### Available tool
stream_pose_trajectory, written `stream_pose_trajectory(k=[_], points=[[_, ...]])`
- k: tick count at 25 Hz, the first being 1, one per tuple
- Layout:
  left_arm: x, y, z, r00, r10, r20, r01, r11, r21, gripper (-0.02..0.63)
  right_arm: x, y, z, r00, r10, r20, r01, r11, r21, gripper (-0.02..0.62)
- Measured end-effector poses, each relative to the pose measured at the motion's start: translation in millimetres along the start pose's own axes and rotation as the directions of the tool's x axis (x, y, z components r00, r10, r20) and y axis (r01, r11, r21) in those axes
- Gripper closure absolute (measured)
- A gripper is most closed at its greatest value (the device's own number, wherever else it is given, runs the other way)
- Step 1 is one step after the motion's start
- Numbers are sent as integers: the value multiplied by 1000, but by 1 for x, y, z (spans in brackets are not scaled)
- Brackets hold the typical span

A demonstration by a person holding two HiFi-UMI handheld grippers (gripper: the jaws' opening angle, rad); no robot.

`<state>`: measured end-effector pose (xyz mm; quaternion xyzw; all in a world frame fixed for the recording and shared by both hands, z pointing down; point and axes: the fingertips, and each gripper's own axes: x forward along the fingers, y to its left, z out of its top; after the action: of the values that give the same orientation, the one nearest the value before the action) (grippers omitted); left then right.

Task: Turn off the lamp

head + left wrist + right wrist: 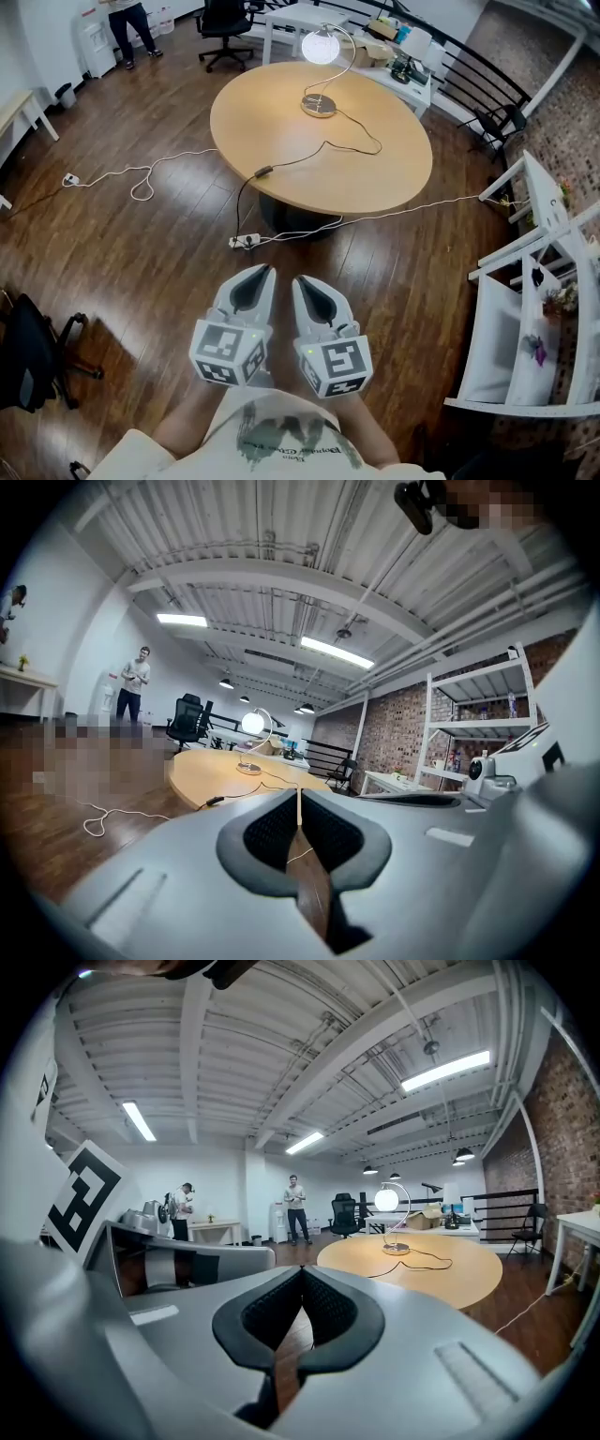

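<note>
Both claws are pinched shut and empty: left gripper point(265, 272) and right gripper point(299, 280) sit side by side, well short of the round table point(375, 178). The lamp point(320, 45) stands on the table's far side, its globe glowing white and its cord trailing off the near edge. Only the head view catches the power strip point(244, 241) on the floor.

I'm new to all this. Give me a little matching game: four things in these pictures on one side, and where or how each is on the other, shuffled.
Things:
1 lamp
2 power strip
3 shelf
4 right gripper

States:
A shut, holding nothing
B lit, on the table
C tall, white, far right
D small, lying on the floor

Pairs: 1-B, 2-D, 3-C, 4-A
</note>
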<state>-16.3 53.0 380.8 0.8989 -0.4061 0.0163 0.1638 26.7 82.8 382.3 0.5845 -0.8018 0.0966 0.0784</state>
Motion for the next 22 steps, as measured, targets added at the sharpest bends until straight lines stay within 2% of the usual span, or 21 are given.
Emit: stream_pose_trajectory(k=[9, 22], points=[[17, 50, 13, 1000, -2, -4, 2, 1000, -11, 606, 52, 14, 9, 1000, 2, -2, -2, 1000, -3, 595], [48, 82, 23, 1000, 19, 5, -19, 1000, 10, 606, 102, -1, 18, 999, 26, 22, -26, 1000, 4, 595]])
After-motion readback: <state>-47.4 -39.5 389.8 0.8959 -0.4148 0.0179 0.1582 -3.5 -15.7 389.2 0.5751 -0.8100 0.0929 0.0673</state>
